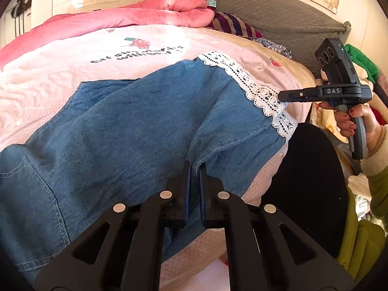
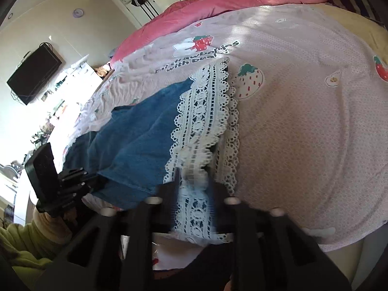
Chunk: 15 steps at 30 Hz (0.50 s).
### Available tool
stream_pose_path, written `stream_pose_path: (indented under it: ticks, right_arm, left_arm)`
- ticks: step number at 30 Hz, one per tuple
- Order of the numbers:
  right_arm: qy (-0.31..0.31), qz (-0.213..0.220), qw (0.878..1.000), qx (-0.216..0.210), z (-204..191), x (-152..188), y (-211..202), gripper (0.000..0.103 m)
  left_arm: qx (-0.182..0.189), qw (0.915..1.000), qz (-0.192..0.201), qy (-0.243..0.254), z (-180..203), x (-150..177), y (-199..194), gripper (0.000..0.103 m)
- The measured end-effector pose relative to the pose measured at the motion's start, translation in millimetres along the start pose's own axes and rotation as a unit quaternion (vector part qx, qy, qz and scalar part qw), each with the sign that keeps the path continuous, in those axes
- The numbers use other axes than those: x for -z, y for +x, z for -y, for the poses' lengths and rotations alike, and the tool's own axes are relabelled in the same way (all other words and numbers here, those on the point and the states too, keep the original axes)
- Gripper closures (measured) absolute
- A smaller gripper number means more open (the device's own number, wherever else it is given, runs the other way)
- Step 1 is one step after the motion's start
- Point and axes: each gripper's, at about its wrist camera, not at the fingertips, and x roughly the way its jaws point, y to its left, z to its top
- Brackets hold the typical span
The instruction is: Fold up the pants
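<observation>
1. pants [image 1: 135, 126]: blue denim with a white lace hem [image 2: 203, 121], lying across the pink strawberry sheet [image 1: 72, 77] on the bed, legs running out to the hem near the bed edge. not flat; there's a ridge down the middle and wrinkles.
2. left gripper [image 1: 194, 169]: jaws nearly together, pinching a small fold of denim at the near edge. the bite looks shallow, so a hard pull could slip it out.
3. right gripper [image 2: 194, 181]: jaws sit either side of the lace at the hem with the lace between them. that view is motion-blurred, so i can't tell if it's clamped or just straddling. in the left view it hangs at the hem end, side on.
4. risk: lace is open weave and a fingertip can snag in a hole, which would stretch or tear it on lift.
5. risk: two lace layers show in the right view, offset. grabbing only the top one leaves the lower leg behind and the fold comes out skewed.
6. risk: the two grips are at different heights, so uneven tension drags the denim sideways and bunches the ridge more.
7. risk: the sheet is soft and loose. a low pinch could catch it with the pants and drag it along.
</observation>
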Motion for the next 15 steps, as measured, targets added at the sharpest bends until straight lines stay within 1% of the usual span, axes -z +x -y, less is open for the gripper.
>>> stream_pose_path:
  ticks: [3, 7, 10, 13, 15]
  right_arm:
    - [-0.009, 0.002, 1.000, -0.001, -1, 5, -10, 0.097]
    - [-0.022, -0.005, 1.000, 0.002, 0, 19, -20, 0.097]
    - [-0.024, -0.018, 1.000, 0.009, 4, 31, -17, 0.097]
    - [-0.017, -0.022, 1.000, 0.011, 8, 37, -15, 0.097]
    - [-0.019, -0.028, 0.999, 0.020, 9, 41, -11, 0.097]
  left_arm:
    - [-0.012, 0.9998, 0.000, 0.016, 3, 0, -6, 0.102]
    - [-0.006, 0.9993, -0.006, 0.037, 8, 7, -13, 0.102]
    - [-0.003, 0.9986, -0.016, 0.049, 13, 15, -11, 0.102]
    - [-0.009, 0.9977, -0.030, 0.060, 18, 22, -4, 0.102]
    - [-0.009, 0.9974, -0.035, 0.062, 19, 24, -2, 0.102]
